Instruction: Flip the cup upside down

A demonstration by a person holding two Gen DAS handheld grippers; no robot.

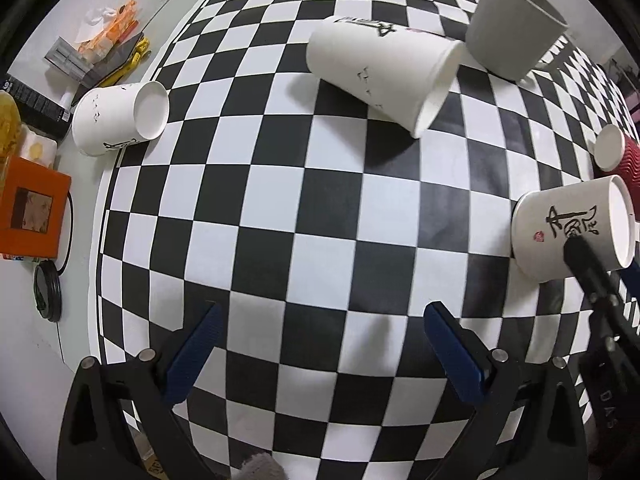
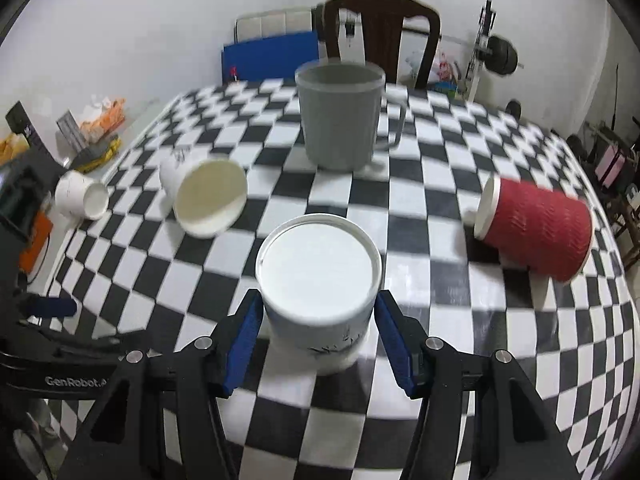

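Observation:
A white paper cup (image 2: 318, 276) with black ink marks stands upside down on the checkered table, its flat base up. My right gripper (image 2: 318, 336) closes around its sides, blue pads touching the wall. The same cup shows in the left wrist view (image 1: 576, 228) at the right with a black finger (image 1: 588, 264) on it. My left gripper (image 1: 320, 352) is open and empty above bare checkered cloth.
A white cup (image 2: 208, 196) lies on its side at centre left, another (image 2: 82, 200) at the table's left edge. A grey mug (image 2: 340, 116) stands upright behind. A red ribbed cup (image 2: 536, 228) lies at the right. Clutter (image 1: 36, 200) lies off the left edge.

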